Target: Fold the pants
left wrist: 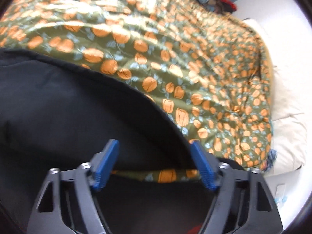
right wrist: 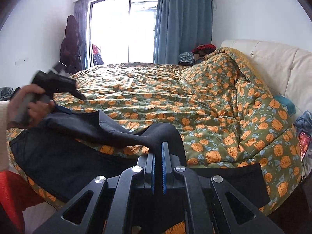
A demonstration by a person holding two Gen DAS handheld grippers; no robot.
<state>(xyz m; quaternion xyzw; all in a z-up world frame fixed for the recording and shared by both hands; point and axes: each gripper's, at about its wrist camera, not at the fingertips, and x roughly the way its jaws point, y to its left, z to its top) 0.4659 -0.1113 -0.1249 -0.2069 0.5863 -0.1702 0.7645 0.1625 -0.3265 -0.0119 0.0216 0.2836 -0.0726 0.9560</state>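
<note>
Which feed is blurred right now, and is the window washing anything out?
Left wrist view: motion-smeared throughout, the quilt pattern streaked, the black pants nearly featureless. Right wrist view: sharp on the right gripper clamping the pants; the window is blown out white; the left gripper is blurred.

pants (right wrist: 81, 152): matt black cloth | quilt (right wrist: 175, 89): printed cloth, possibly satiny | headboard (right wrist: 273, 62): smooth cream padding
</note>
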